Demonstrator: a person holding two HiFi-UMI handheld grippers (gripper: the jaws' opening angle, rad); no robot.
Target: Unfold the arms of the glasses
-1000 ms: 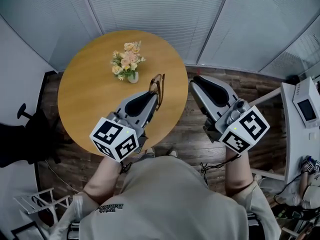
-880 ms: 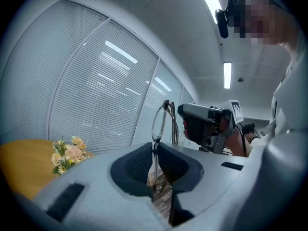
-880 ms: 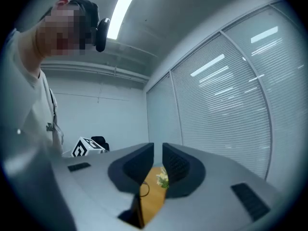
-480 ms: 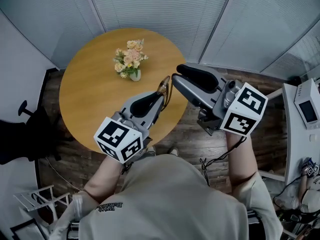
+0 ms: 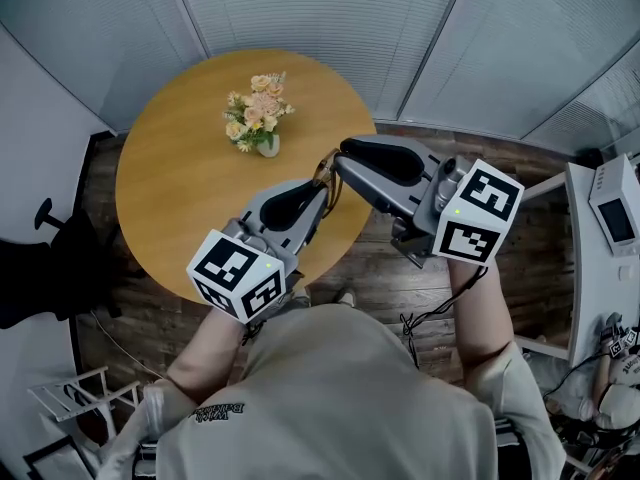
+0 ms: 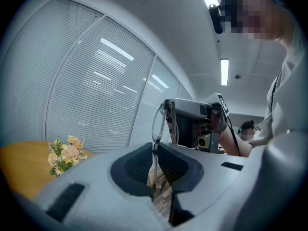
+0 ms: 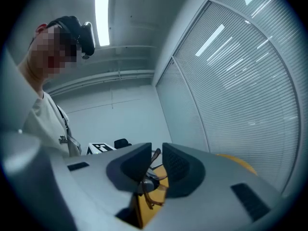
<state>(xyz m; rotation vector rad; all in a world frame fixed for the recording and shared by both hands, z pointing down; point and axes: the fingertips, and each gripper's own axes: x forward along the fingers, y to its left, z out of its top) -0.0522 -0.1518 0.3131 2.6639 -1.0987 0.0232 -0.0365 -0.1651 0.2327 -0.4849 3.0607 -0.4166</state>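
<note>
The brown-framed glasses point(image 5: 324, 174) hang in the air above the near right edge of the round wooden table point(image 5: 180, 183). My left gripper point(image 5: 320, 194) is shut on the frame near the bridge. In the left gripper view one lens point(image 6: 158, 124) rises out of those jaws point(image 6: 155, 150). My right gripper point(image 5: 338, 160) comes in from the right and faces the left one. Its jaws point(image 7: 155, 154) stand a narrow gap apart, with the tip of a thin glasses arm point(image 7: 155, 154) between them. The pads do not visibly press on it. The rest of the frame point(image 7: 147, 192) shows beyond them.
A small white vase of peach and yellow flowers point(image 5: 256, 118) stands on the far part of the table, also seen at the left of the left gripper view point(image 6: 65, 154). Window blinds curve behind the table. A desk with a device point(image 5: 612, 218) stands at the right.
My right gripper has swung in from the right and turned towards the left gripper, reaching the glasses. The left gripper has kept the glasses nearly still.
</note>
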